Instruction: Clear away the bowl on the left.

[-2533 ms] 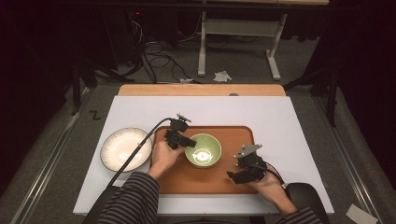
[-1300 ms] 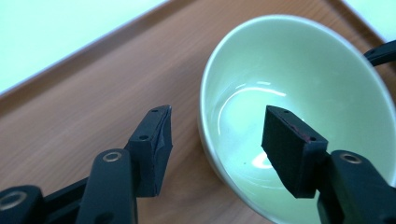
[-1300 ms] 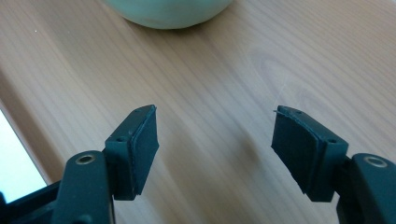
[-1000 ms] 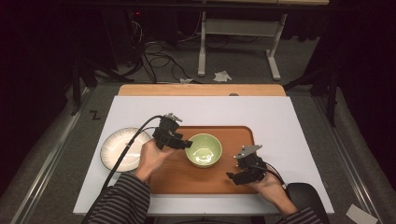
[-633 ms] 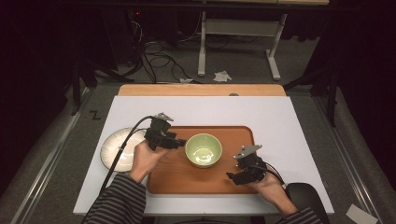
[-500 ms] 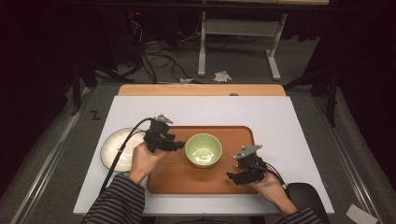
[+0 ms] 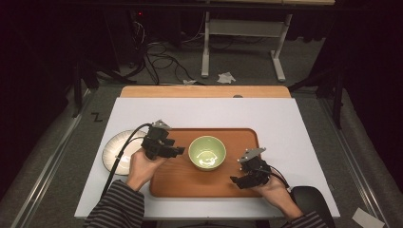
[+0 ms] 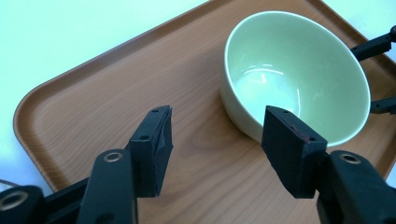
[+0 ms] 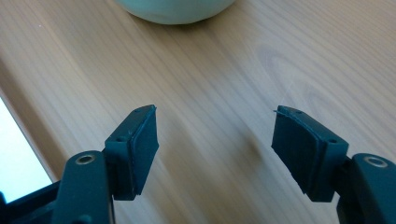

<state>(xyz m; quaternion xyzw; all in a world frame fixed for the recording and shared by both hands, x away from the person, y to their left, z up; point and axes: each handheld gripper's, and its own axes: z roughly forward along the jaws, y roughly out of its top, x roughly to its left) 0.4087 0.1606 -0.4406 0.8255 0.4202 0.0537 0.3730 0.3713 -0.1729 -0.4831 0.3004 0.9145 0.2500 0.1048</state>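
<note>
A pale green bowl [image 7: 207,153] stands empty in the middle of a brown wooden tray [image 7: 180,178]. My left gripper [image 7: 179,151] hovers over the tray's left end, just left of the bowl, jaws open and empty. In the left gripper view the bowl [image 8: 299,70] lies ahead and to the right of the open gripper [image 8: 215,140], apart from it. My right gripper [image 7: 235,179] rests low over the tray's right part, open, pointing toward the bowl. In the right gripper view the bowl's base [image 9: 175,9] sits beyond the open gripper [image 9: 215,135].
A white ribbed plate [image 7: 114,148] lies on the white table top [image 7: 285,118] left of the tray, partly behind my left hand and its cable. A wooden strip runs along the table's far edge. Cables and a desk frame stand on the floor beyond.
My left gripper has drawn back leftward from the bowl's rim to the tray's left end, staying open. The bowl and my right gripper have kept still.
</note>
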